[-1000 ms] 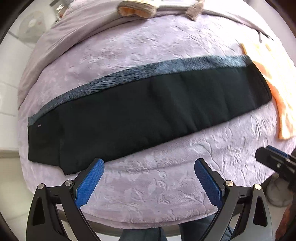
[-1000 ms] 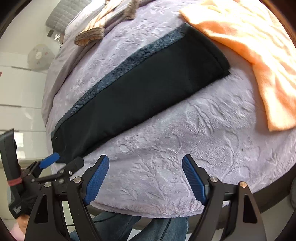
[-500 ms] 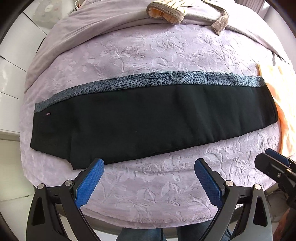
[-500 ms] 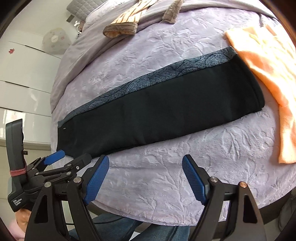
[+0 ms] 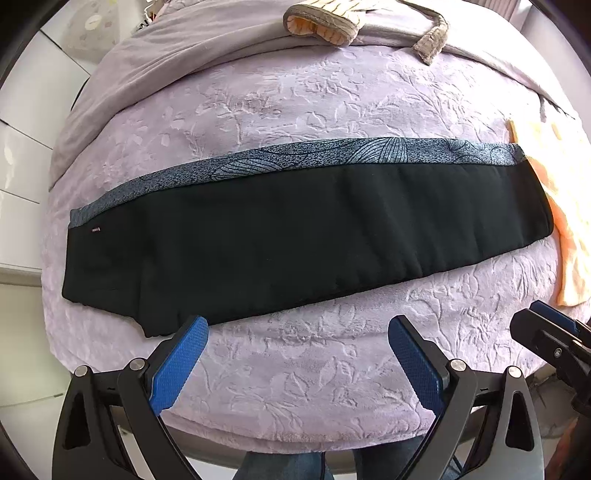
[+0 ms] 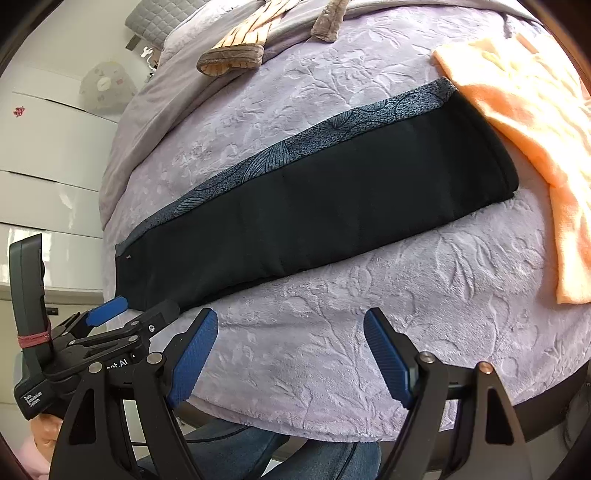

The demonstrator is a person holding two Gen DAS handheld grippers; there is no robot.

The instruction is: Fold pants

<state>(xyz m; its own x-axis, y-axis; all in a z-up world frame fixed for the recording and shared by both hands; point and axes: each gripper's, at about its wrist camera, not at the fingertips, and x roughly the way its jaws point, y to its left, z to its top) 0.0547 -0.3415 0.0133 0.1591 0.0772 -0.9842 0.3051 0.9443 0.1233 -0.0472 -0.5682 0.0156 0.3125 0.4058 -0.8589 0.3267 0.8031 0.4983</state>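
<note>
Black pants point(image 5: 295, 236) point(image 6: 314, 206) lie folded lengthwise into one long strip across the lilac bedspread point(image 5: 295, 96), with a grey patterned band along the far edge. The waist end is at the left, the leg end at the right. My left gripper point(image 5: 297, 339) hovers open above the bare spread just in front of the pants' near edge, nothing between its blue pads. My right gripper point(image 6: 290, 332) is open too, over the bedspread point(image 6: 406, 295) near the front edge, clear of the cloth. In the right wrist view, the left gripper point(image 6: 142, 310) shows at lower left.
An orange towel point(image 6: 535, 122) point(image 5: 569, 221) lies at the right, touching the pants' leg end. A striped garment point(image 5: 325, 26) and a grey sock-like piece point(image 5: 432, 40) rest at the back. White drawers point(image 6: 48, 177) stand left of the bed. A person's jeans point(image 6: 277, 458) show below the edge.
Both views have pulled back and swung, so the pants now lie more level across the picture and further from the fingers. The pants themselves have not moved; both grippers stay open.
</note>
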